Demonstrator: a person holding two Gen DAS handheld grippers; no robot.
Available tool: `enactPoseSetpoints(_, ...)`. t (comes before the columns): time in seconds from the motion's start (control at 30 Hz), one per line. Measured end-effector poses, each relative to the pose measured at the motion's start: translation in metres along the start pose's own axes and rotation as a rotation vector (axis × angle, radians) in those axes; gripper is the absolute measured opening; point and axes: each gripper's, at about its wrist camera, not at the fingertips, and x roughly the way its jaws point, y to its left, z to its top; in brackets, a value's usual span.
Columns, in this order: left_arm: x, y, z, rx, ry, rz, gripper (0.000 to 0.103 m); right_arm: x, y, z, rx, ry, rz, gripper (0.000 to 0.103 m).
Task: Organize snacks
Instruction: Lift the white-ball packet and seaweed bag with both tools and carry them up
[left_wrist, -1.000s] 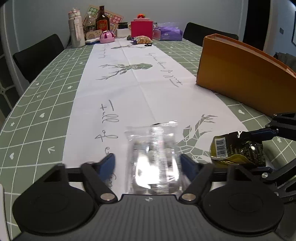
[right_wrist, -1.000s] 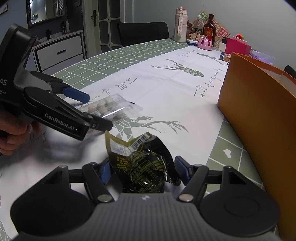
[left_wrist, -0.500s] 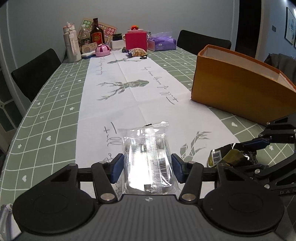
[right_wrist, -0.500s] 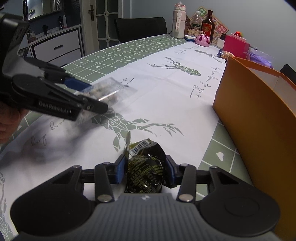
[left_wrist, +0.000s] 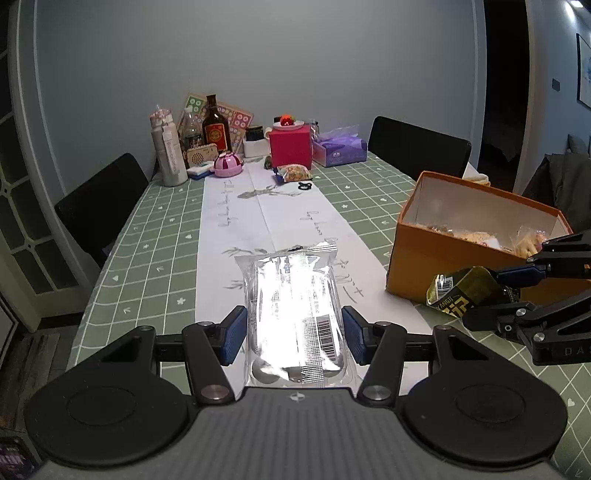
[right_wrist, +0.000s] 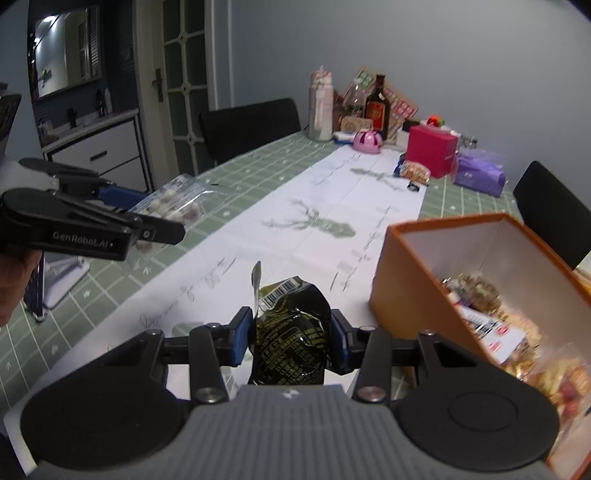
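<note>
My left gripper is shut on a clear plastic snack pack with a barcode, held above the white table runner. From the right wrist view the same clear pack shows small round pieces, with the left gripper at the far left. My right gripper is shut on a crumpled black-and-gold snack bag; in the left wrist view that bag hangs at the right, in front of the orange box. The orange box is open and holds several snack packets.
At the table's far end stand bottles, a white flask, a pink box, a purple tissue pack, a pink container and a loose snack bag. Black chairs flank the green checked tablecloth. A person's hand holds the left gripper.
Both grippers rose off the table, each lifting its snack. The right jaws closed onto the black-and-gold bag. The orange box's open inside has come into view.
</note>
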Motion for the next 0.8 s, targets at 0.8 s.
enactPoseSetpoints(0.8, -0.056, -0.085, 0.182, -0.005, -0.281, -0.086, 0.064, -0.155, -0.113, 0.080, 0.251, -0.389, -0.226, 0.044)
